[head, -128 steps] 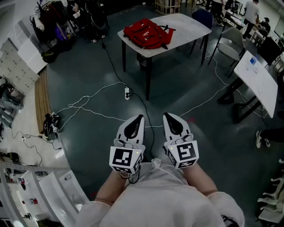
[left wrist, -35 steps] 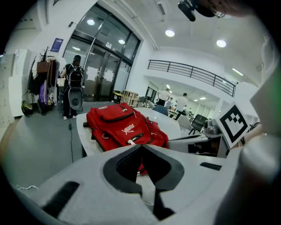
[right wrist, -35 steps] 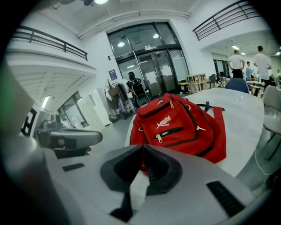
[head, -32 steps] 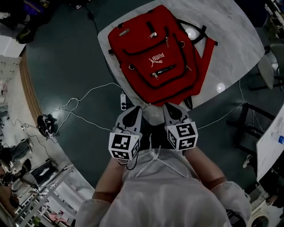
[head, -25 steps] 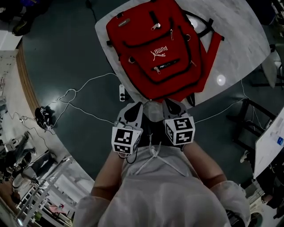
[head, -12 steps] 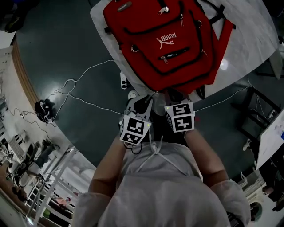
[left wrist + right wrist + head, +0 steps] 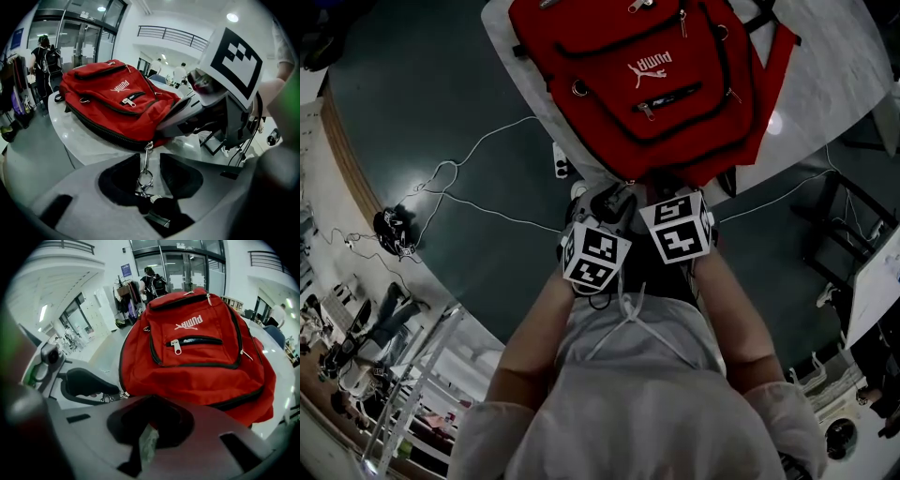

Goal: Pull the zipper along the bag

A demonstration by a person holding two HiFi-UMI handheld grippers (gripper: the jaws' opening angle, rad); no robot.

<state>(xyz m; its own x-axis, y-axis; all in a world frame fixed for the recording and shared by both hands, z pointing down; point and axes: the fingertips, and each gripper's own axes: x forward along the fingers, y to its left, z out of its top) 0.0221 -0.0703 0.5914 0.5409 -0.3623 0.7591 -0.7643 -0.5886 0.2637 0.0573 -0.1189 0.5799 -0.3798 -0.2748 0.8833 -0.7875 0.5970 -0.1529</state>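
Observation:
A red backpack lies flat on a white table, its bottom edge toward me. My left gripper is at that near edge. In the left gripper view its jaws are opening, and a metal zipper pull with a ring hangs in the gap, clear of both pads. The pull leads to the black zipper along the backpack's edge. My right gripper sits just to the right, its tips closed together against the red fabric. I cannot tell if it pinches any fabric.
The table's rounded edge runs just beyond the left jaws. A power strip and white cables lie on the dark floor to the left. People stand far off near glass doors. Another table stands at the right.
Both grippers have come forward from mid-air up to the backpack's near edge. The left gripper has tilted and its jaws now stand apart around the zipper pull.

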